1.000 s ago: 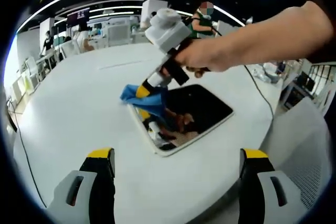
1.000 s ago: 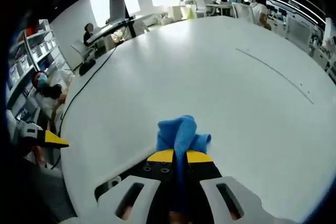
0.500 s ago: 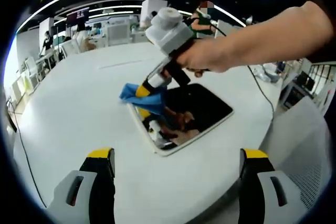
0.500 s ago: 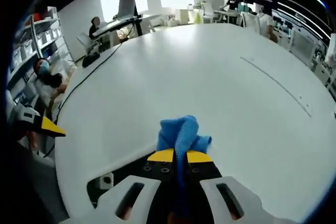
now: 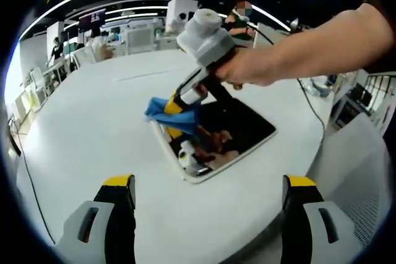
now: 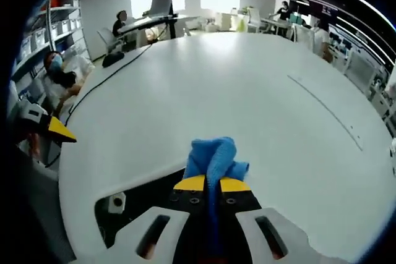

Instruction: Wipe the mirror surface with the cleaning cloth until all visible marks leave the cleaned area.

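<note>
The right gripper (image 5: 174, 104), jaws clamped on the blue cloth (image 5: 168, 113), is sliding inward along the mirror (image 5: 238, 129) at frame centre, so wiping is progressing. The left gripper (image 5: 209, 185) is hanging back at the bottom, jaws wide and empty.

Bunched blue cloth (image 5: 170, 108) on flat, rounded-corner mirror's (image 5: 238, 129) edge

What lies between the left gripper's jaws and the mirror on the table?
In the left gripper view, only bare white table lies between the left gripper and the mirror. The right gripper holds the blue cloth at the mirror's far corner.
</note>
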Demonstrator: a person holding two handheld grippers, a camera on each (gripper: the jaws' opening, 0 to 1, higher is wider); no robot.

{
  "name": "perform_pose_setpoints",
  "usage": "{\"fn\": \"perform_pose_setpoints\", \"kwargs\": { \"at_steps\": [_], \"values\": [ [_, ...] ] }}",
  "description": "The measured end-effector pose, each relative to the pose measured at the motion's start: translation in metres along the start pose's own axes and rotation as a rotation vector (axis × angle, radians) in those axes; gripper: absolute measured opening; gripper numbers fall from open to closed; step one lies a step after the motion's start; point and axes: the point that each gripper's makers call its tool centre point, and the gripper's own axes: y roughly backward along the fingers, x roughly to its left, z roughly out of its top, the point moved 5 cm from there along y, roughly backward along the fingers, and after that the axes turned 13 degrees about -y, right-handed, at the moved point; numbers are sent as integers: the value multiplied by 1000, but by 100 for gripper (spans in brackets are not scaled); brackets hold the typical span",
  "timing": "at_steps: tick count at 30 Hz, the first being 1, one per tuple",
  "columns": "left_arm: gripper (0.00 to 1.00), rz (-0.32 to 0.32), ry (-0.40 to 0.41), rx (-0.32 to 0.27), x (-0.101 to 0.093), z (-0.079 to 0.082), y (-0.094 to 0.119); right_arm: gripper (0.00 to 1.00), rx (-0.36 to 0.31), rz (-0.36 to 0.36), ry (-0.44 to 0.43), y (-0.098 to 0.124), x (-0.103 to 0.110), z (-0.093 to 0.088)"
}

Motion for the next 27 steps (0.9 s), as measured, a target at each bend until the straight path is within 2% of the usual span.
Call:
{"fn": "perform_pose_setpoints", "kwargs": {
  "at_steps": [27],
  "values": [
    [99,6,-7,0,0,0,0,1,6,-21,-43,19,-22,-18]
  ]
}}
